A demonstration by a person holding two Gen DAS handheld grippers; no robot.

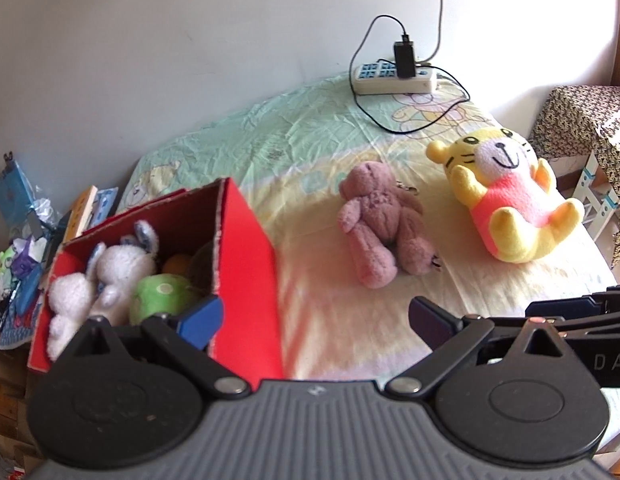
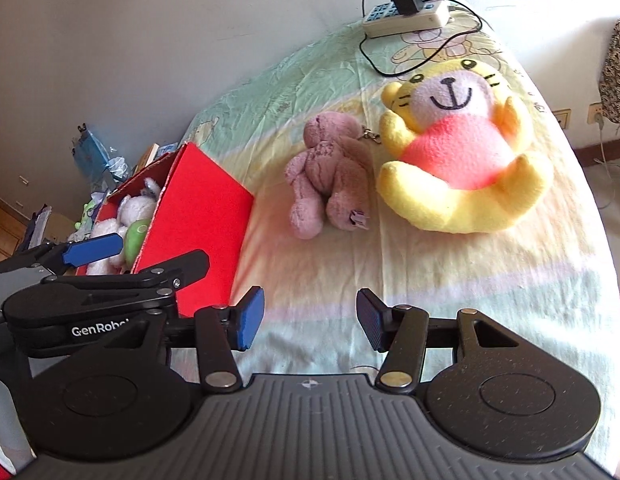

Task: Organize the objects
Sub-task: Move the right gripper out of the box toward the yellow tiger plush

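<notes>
Over the near edge of the bed (image 2: 490, 300), the left gripper (image 1: 314, 320) and right gripper (image 2: 310, 318) are hanging released, nothing between their blue pads. At the left edge a red cardboard box (image 1: 245, 264) is holding white and green plush toys (image 1: 121, 276). Mid-bed, a mauve plush bear (image 2: 330, 176) is lying beside a yellow plush tiger in pink (image 2: 462, 156). At the far edge, a white power strip (image 1: 394, 76) is resting.
</notes>
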